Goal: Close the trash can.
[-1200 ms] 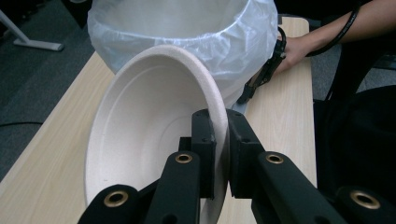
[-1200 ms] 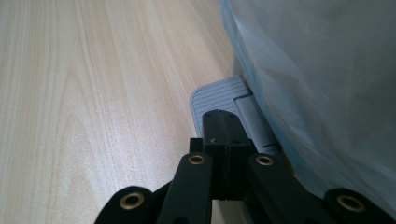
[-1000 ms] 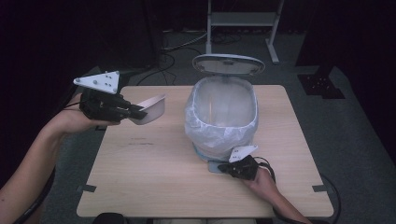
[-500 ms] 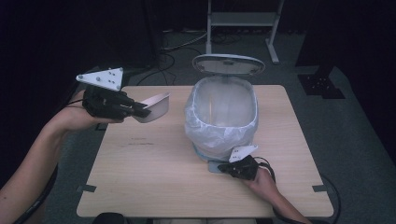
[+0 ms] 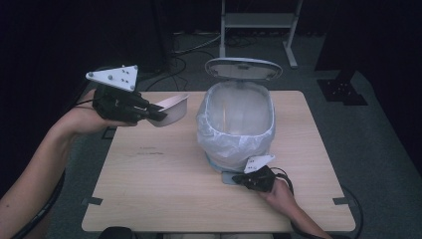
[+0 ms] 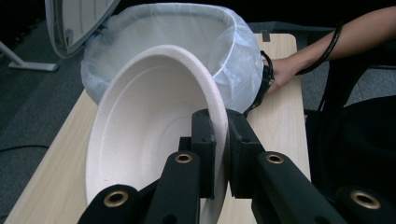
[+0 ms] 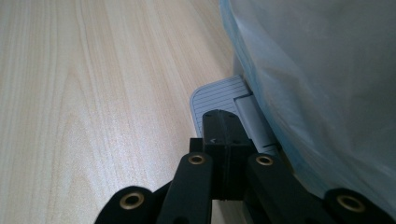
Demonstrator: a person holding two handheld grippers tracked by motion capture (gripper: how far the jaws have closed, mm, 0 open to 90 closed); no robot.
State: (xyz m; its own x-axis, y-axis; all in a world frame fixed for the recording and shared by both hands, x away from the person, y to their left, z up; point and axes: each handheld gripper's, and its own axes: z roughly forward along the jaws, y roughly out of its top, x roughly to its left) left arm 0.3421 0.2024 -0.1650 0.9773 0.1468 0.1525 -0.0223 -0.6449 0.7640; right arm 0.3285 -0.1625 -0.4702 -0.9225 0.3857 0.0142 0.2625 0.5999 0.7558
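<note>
My left gripper (image 5: 158, 114) is shut on the rim of a white foam bowl (image 5: 171, 109), held in the air left of the bin. In the left gripper view the bowl (image 6: 149, 144) tilts on its side, its rim pinched between the black jaws, my left gripper (image 6: 221, 140) pointing at the bin. The pedal bin (image 5: 239, 124) stands on the table with its lid (image 5: 244, 68) up and a white plastic liner (image 6: 187, 37) inside. My right gripper (image 5: 241, 178) is shut with nothing in it; its tips rest on the grey foot pedal (image 7: 219, 100) at the bin's base, my right gripper (image 7: 223, 128) pressing there.
The wooden table (image 5: 149, 189) has bare room in front and to the left of the bin. Dark floor with cables (image 5: 184, 50) and a metal stand (image 5: 259, 20) lie behind the table.
My left gripper has lifted the bowl a little and carried it toward the bin. The right gripper has stayed on the pedal and the lid stays up.
</note>
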